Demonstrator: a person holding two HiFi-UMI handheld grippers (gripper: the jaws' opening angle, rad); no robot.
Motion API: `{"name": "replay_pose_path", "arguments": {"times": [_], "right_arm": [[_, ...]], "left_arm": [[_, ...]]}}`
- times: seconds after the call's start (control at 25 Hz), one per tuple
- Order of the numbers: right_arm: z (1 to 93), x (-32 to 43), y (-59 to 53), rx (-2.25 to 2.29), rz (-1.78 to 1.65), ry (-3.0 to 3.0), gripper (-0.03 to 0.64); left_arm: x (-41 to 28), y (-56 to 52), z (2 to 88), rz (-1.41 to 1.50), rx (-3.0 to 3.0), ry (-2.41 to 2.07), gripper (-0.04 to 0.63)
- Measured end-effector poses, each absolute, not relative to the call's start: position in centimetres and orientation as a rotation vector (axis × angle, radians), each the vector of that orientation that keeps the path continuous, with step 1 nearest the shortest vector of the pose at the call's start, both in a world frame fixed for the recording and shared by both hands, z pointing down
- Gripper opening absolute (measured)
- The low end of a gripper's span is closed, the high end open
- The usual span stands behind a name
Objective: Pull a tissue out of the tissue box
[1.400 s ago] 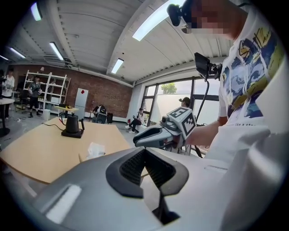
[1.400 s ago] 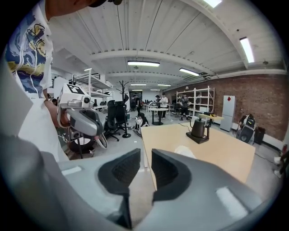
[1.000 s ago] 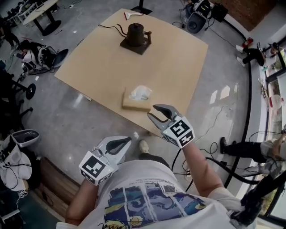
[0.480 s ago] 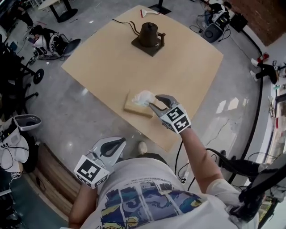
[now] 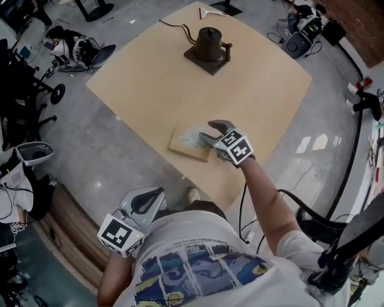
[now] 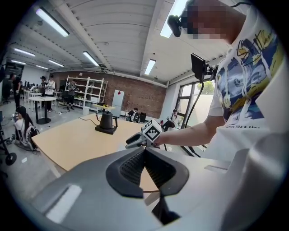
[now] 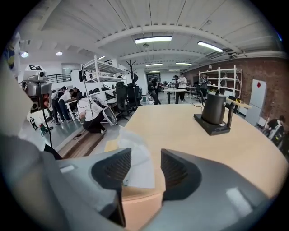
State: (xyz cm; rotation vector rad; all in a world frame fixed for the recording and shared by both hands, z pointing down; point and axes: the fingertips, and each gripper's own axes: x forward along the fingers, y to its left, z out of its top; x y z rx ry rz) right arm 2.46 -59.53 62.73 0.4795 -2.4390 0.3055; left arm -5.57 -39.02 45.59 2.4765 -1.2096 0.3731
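Note:
A tan tissue box lies near the front edge of the wooden table, with a white tissue sticking out of its top. My right gripper reaches down over the box. Its jaws are opening, and the tissue stands between them above the box. The right gripper's pads are apart and do not press on it. My left gripper hangs shut and empty by my torso, off the table. Its pads meet in the left gripper view.
A dark kettle on a square base stands at the table's far side with a cable running off it. A red-and-white item lies at the far edge. Office chairs stand on the floor to the left.
My right gripper has moved forward and down from in front of the table edge onto the tissue box, and its jaws have widened around the tissue. The left gripper stayed near my torso.

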Motion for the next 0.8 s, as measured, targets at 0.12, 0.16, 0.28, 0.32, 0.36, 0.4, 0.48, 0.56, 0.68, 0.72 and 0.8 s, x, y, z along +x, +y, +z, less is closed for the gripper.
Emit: {"name": "replay_pose_path", "arguments": {"times": [0.12, 0.16, 0.28, 0.32, 0.36, 0.4, 0.48, 0.56, 0.68, 0.72, 0.8], "right_arm": [[63.4, 1.8, -60.0, 0.425, 0.358, -2.43, 0.193], [63.6, 1.5, -60.0, 0.404, 0.374, -2.426, 0.193], [64.0, 0.9, -59.5, 0.347, 0.408, -2.423, 0.192], [64.0, 0.8, -59.4, 0.334, 0.419, -2.424, 0.192], [64.0, 0.8, -59.2, 0.327, 0.429, -2.425, 0.192], [64.0, 0.8, -59.2, 0.325, 0.435, -2.426, 0.18], [64.1, 0.8, -59.1, 0.332, 0.433, -2.428, 0.14], [64.3, 0.9, -59.0, 0.341, 0.425, -2.423, 0.091], [64.4, 1.2, -58.8, 0.363, 0.413, -2.406, 0.027], [64.2, 1.2, -58.7, 0.367, 0.407, -2.402, 0.012], [63.8, 1.0, -58.4, 0.367, 0.389, -2.393, 0.005]], "left_arm": [[-5.9, -39.5, 45.8, 0.378, 2.469, -1.219, 0.003], [-6.0, -39.6, 45.8, 0.378, 2.466, -1.222, 0.003], [-6.4, -40.0, 45.8, 0.377, 2.461, -1.229, 0.003], [-6.5, -40.1, 45.7, 0.376, 2.46, -1.227, 0.003], [-6.4, -40.2, 45.6, 0.376, 2.46, -1.226, 0.003], [-6.4, -40.4, 45.6, 0.377, 2.462, -1.223, 0.003], [-6.4, -40.6, 45.6, 0.376, 2.468, -1.218, 0.003], [-6.4, -40.8, 45.6, 0.373, 2.473, -1.214, 0.003], [-6.6, -41.1, 45.5, 0.37, 2.482, -1.198, 0.003], [-6.7, -41.2, 45.4, 0.368, 2.485, -1.191, 0.003], [-7.0, -41.4, 45.3, 0.364, 2.491, -1.175, 0.003]]}}
